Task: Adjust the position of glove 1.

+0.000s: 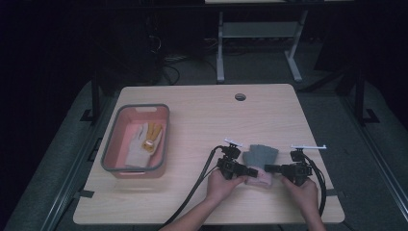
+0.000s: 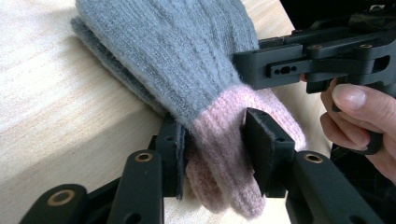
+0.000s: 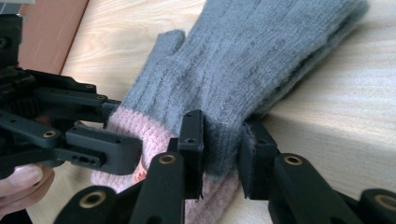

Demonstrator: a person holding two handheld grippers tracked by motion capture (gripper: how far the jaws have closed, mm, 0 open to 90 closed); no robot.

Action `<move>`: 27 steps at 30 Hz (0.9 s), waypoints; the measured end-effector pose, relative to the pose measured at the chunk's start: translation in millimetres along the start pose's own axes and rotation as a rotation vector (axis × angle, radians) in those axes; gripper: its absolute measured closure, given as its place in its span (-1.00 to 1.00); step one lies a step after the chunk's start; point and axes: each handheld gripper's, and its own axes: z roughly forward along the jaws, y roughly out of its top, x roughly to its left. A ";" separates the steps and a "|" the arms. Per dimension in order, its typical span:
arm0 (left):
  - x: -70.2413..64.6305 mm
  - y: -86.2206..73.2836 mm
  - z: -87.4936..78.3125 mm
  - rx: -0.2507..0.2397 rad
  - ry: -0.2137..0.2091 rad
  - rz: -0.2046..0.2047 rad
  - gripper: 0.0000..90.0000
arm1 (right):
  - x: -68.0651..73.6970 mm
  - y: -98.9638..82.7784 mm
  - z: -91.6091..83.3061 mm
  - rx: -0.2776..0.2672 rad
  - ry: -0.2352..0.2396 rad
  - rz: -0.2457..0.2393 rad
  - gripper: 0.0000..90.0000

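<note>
On the table [image 1: 192, 125], a basket [image 1: 108, 149] at the left holds other gloves. Near the front edge, the left gripper [image 2: 212, 154] and right gripper [image 3: 222, 158] each clench the grey glove's [image 1: 260, 156] pink cuff. The grasp step looks done; next likely comes lifting together toward the basket.
</note>
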 end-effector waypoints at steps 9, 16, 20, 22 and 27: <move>6.8 1.5 -4.0 -0.007 -0.043 -0.028 0.42 | 1.1 0.6 -1.9 -0.009 0.024 0.003 0.72; 6.7 1.5 -12.3 -0.016 -0.046 -0.012 0.43 | 7.3 1.1 -2.3 -0.018 0.029 -0.006 0.72; 6.1 -1.3 -19.0 -0.031 -0.046 -0.002 0.43 | 12.5 1.4 -1.9 -0.023 0.047 -0.007 0.72; 5.4 -3.7 -23.3 -0.033 -0.039 0.010 0.43 | 15.0 1.6 -1.1 -0.018 0.049 -0.020 0.72; 6.9 -6.3 -32.7 -0.049 -0.048 0.009 0.43 | 24.9 3.4 -0.1 -0.016 0.056 -0.042 0.72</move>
